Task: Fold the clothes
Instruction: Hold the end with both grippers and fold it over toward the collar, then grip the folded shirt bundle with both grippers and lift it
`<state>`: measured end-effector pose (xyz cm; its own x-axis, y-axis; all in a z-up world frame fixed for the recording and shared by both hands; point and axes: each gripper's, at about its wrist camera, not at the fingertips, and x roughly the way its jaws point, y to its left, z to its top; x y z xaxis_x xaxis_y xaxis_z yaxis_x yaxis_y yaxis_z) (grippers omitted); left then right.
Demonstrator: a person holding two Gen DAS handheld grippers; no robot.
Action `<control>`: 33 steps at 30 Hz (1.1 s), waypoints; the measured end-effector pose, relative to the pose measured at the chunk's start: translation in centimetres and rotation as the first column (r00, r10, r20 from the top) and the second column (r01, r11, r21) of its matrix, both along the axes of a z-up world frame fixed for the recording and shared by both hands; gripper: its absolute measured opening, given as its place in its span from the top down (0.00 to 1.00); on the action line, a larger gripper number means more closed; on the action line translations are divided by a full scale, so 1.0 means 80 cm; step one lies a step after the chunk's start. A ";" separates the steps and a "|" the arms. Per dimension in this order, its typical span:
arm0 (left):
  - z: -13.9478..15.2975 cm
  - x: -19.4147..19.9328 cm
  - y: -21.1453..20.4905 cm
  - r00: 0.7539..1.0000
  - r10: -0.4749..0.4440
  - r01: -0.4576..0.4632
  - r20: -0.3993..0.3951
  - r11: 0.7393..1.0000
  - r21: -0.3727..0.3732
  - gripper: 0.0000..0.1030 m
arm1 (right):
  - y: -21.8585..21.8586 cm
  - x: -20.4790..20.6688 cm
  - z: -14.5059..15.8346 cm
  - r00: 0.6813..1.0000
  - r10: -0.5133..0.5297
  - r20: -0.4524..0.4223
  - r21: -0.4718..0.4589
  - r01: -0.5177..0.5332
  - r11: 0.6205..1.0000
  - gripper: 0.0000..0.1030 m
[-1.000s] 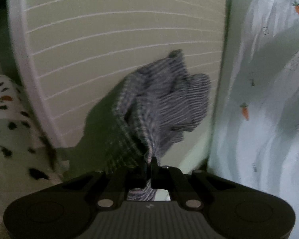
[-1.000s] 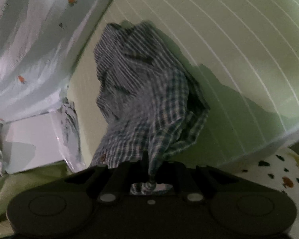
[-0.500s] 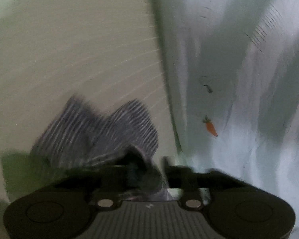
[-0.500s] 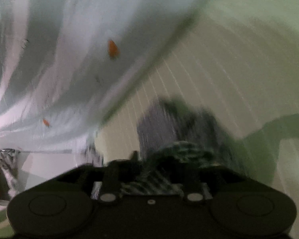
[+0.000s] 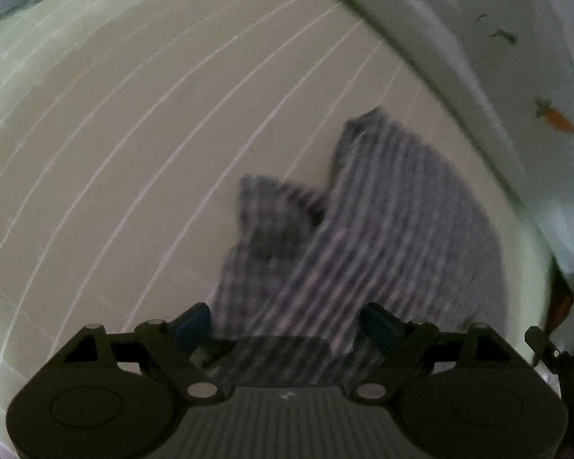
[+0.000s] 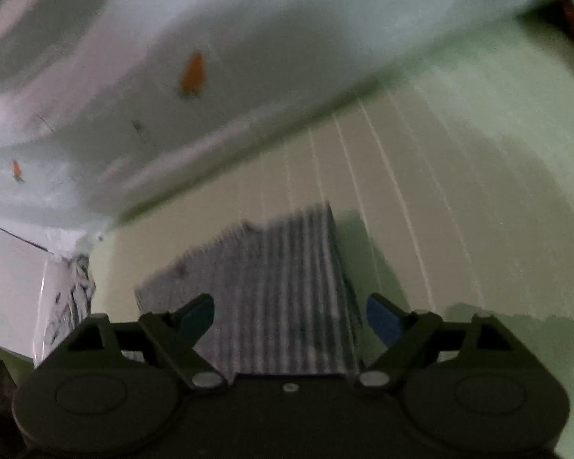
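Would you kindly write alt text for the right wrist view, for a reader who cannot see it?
A blue-and-white striped garment lies on a pale green sheet with thin white lines, beneath the right gripper, whose jaws are opening and grip nothing. A white cloth printed with small carrots fills the upper left; the picture is dim and blurred.

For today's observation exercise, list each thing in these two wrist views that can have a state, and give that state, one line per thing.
Checked garment: lying crumpled on the green striped sheet, released, gripped by nothing.
Left gripper: jaws opening, spread wide either side of the cloth, pads off it.
Right gripper: jaws opening, cloth between them, not pinched.
Carrot-print cover: draped, rumpled beside the sheet.
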<state>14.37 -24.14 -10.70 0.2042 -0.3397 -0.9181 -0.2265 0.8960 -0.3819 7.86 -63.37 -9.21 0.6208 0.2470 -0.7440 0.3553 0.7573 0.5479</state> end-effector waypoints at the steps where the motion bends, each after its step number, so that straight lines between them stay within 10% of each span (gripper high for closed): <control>1: -0.004 -0.002 0.003 1.000 0.006 -0.007 -0.004 1.000 -0.014 0.12 | 0.001 -0.001 -0.008 1.000 0.000 -0.016 0.012 0.000 1.000 0.14; 26: -0.030 0.065 -0.049 0.986 -0.125 0.143 0.108 0.973 -0.180 0.07 | 0.037 0.055 -0.062 0.996 0.029 -0.083 0.157 -0.015 0.988 0.00; 33: -0.037 0.044 -0.060 0.983 -0.135 0.167 0.125 0.940 -0.296 0.49 | 0.104 0.053 -0.059 0.983 0.175 -0.055 0.117 -0.167 0.979 0.00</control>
<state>17.92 -28.94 -13.64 0.2152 -0.6334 -0.7433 -0.0433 0.7542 -0.6552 12.10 -55.05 -13.94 0.5137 0.4289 -0.7431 0.2634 0.7454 0.6123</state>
